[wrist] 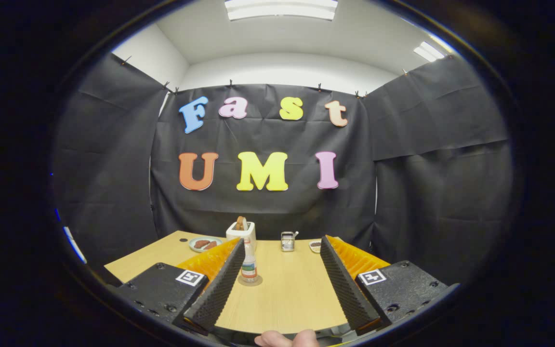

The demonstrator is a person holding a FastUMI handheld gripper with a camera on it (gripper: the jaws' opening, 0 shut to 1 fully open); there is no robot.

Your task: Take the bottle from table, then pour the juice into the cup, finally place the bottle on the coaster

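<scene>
Gripper view: we see the gripper [282, 284] spread wide; the upright clear plastic bottle [249, 265] stands ahead, just beside its left finger.

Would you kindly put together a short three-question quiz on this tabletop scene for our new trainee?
1. True or false: the gripper is shut on the bottle.
2. What does the bottle stand on? A) plate B) coaster C) cup
3. Fill in: the white toaster stands ____ the bottle.

Key: 1 false, the fingers are spread open with the bottle by the left one; 2 B, the coaster; 3 beyond.
</scene>
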